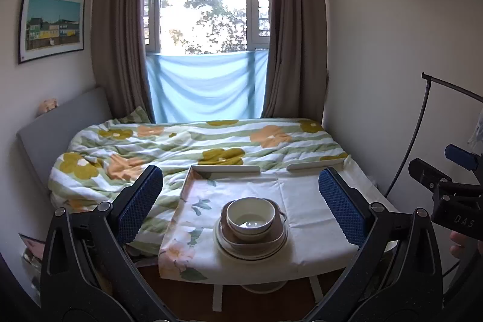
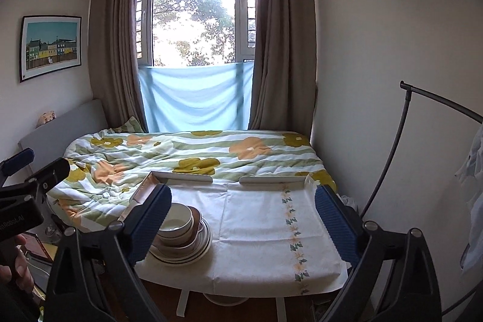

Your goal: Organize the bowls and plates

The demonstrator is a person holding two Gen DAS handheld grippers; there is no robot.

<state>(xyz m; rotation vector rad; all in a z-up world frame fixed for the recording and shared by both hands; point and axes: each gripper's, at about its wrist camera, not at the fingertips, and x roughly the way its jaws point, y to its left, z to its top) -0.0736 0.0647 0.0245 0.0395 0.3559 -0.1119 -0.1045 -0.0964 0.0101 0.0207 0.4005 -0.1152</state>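
We count one white bowl (image 1: 251,215) atop brown dish (image 1: 279,227), two or three plates (image 1: 250,248) beneath — single stack on table (image 1: 314,201) by bed (image 1: 193,144). Our left gripper (image 1: 241,201) and right gripper (image 2: 243,219) both spread, empty.

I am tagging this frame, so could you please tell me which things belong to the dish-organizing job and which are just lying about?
Job:
- stack of plates
- white bowl on top
- brown dish beneath it

Lying about:
- floral duvet
- framed picture
- curtains
- black rack
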